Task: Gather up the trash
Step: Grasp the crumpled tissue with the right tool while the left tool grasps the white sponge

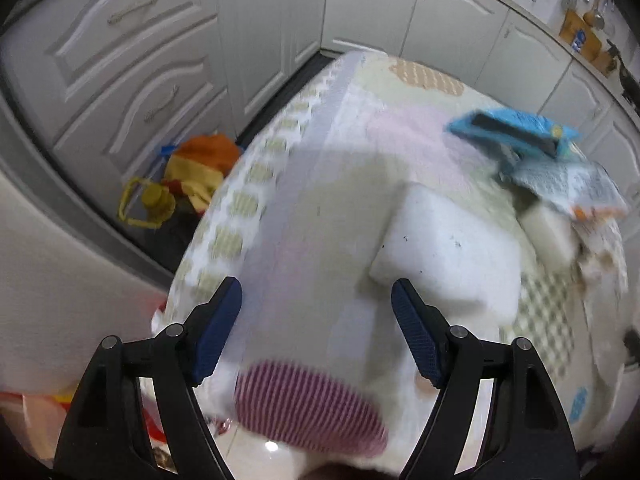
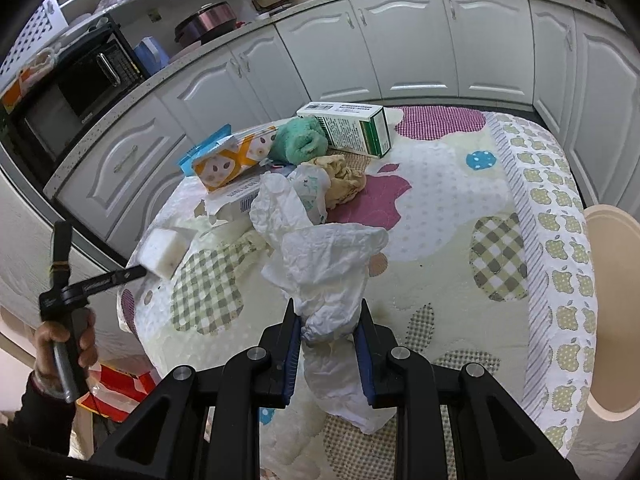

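Right gripper (image 2: 329,344): at bottom centre of the right wrist view, its jaws stood nearly together, clamped on the gathered neck of a crumpled white bag (image 2: 332,264) whose loose body spread up toward mid-frame.

Left gripper (image 1: 316,332): at the bottom of the left wrist view, blue pads wide apart and holding nothing; the frame was smeared by motion.

Foam block (image 1: 448,248): a white block lay on the table just beyond the left gripper's right finger, at centre right of that view; the right wrist view showed it at the table's left edge (image 2: 165,251), by the tip of the left tool.

Hand (image 2: 66,344): at lower left of the right wrist view, a person's hand in a dark sleeve gripped the left tool's handle.

Table (image 2: 460,216): covered by a quilted cloth with apple shapes and checks.

Trash pile: in the upper centre of the right wrist view, behind the bag, lay a tan paper wad (image 2: 344,178), a green cloth (image 2: 298,140), a green-and-white carton (image 2: 352,126) and an orange-and-white packet (image 2: 232,162) on a blue one.

Floor: a red-and-white bag (image 2: 120,390) sat below the table at lower left.

Cabinets (image 2: 408,40): white doors curved across the top of both views.
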Tool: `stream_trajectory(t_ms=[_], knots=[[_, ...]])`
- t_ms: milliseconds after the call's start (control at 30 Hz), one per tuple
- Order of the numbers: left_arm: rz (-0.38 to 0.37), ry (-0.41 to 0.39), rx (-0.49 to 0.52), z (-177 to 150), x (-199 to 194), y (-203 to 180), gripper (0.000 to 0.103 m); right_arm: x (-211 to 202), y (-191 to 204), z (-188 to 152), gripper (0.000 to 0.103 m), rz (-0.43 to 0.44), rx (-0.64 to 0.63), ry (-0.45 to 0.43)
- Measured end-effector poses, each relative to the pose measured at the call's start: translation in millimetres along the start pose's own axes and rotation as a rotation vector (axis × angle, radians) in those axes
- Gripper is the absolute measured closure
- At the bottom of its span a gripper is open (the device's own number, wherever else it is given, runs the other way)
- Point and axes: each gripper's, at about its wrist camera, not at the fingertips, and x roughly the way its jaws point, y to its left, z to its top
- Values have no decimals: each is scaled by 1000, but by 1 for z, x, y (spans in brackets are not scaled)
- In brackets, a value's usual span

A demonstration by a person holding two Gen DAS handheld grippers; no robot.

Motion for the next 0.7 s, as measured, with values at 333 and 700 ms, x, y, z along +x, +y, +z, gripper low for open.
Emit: stream_trajectory(t_ms=[333,700], knots=[[-175,-76,-81,61,-5,9,26,4,0,2,79,11,11,5],[-330,12,-80,39,-5,-29,19,9,-7,1,79,31,45,23]])
